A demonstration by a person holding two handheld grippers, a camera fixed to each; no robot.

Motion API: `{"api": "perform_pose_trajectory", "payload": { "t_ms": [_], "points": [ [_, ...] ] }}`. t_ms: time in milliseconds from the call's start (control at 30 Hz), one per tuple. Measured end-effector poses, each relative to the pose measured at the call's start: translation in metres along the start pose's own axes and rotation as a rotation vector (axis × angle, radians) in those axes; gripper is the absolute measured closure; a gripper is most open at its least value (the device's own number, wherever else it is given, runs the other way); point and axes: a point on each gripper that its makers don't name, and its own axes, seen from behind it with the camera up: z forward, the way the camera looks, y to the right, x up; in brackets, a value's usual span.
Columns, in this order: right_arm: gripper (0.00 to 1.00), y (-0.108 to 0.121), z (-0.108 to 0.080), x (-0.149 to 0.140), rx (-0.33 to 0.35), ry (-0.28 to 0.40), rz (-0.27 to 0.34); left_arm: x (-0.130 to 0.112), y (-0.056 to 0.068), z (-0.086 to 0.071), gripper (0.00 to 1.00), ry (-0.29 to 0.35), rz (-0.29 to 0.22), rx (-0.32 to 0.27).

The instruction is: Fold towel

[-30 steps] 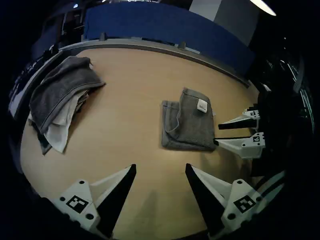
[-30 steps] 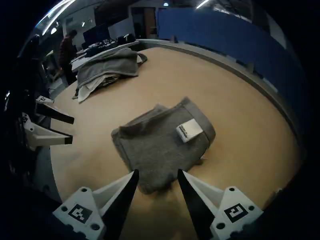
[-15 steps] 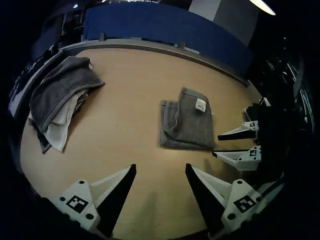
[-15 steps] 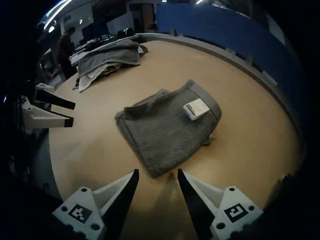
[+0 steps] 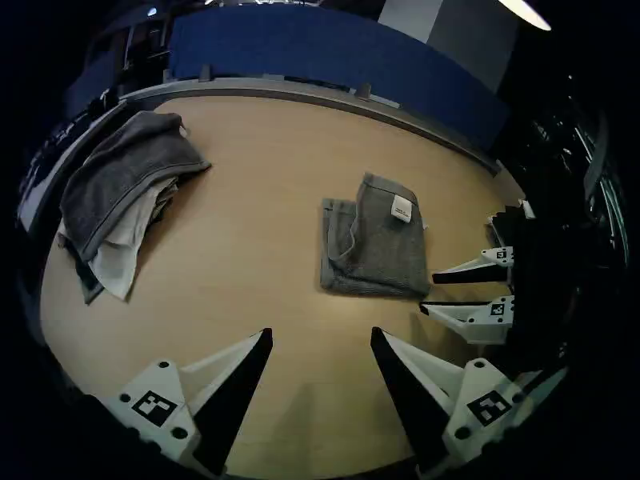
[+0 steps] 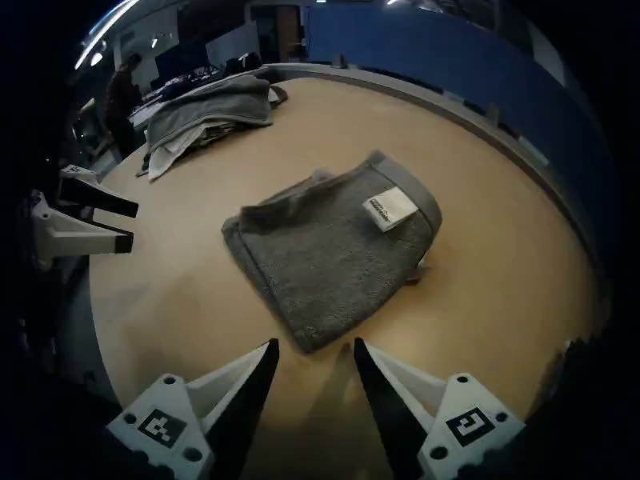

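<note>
A small grey towel (image 5: 374, 242) (image 6: 336, 244) lies folded on the wooden table (image 5: 256, 240) (image 6: 496, 264), a white label on its top layer. In the left gripper view my left gripper (image 5: 322, 340) is open above the table's near part, well short of the towel. My right gripper (image 5: 427, 292) shows at the right of that view, open, just off the towel's near right corner. In the right gripper view my right gripper (image 6: 316, 350) is open and empty, its tips just short of the towel's near corner. The left gripper (image 6: 133, 226) shows at the left there, open.
A heap of grey and white towels (image 5: 120, 192) (image 6: 204, 116) lies at the table's far left end. A blue partition (image 5: 336, 60) (image 6: 480, 72) runs behind the table's curved far edge. A person (image 6: 120, 100) stands far off beyond the heap.
My right gripper has drawn back off the towel's near corner, which earlier lay between its tips. The left gripper has hardly moved.
</note>
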Motion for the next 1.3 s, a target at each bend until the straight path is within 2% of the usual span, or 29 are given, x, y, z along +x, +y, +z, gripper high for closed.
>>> {"api": "perform_pose_trajectory", "payload": {
  "t_ms": [267, 667, 800, 1067, 1300],
  "points": [
    [0.47, -0.002, 0.005, 0.002, 0.000, 0.005, 0.041, 0.000, 0.001, -0.001, 0.09, 0.001, 0.000, 0.001],
    [0.88, -0.004, 0.011, 0.002, 0.010, 0.001, 0.078, -0.001, 0.001, 0.000, 0.09, 0.002, -0.002, 0.003],
    [0.93, -0.004, 0.011, 0.003, 0.012, 0.005, 0.079, -0.001, 0.000, 0.001, 0.09, 0.002, -0.002, 0.004],
    [0.95, -0.001, 0.007, 0.008, 0.011, 0.020, 0.070, 0.000, 0.001, 0.001, 0.09, 0.003, -0.002, 0.004],
    [0.96, 0.011, -0.007, 0.030, -0.010, 0.080, 0.030, 0.003, -0.001, -0.001, 0.09, 0.008, -0.003, 0.009]
  ]
}}
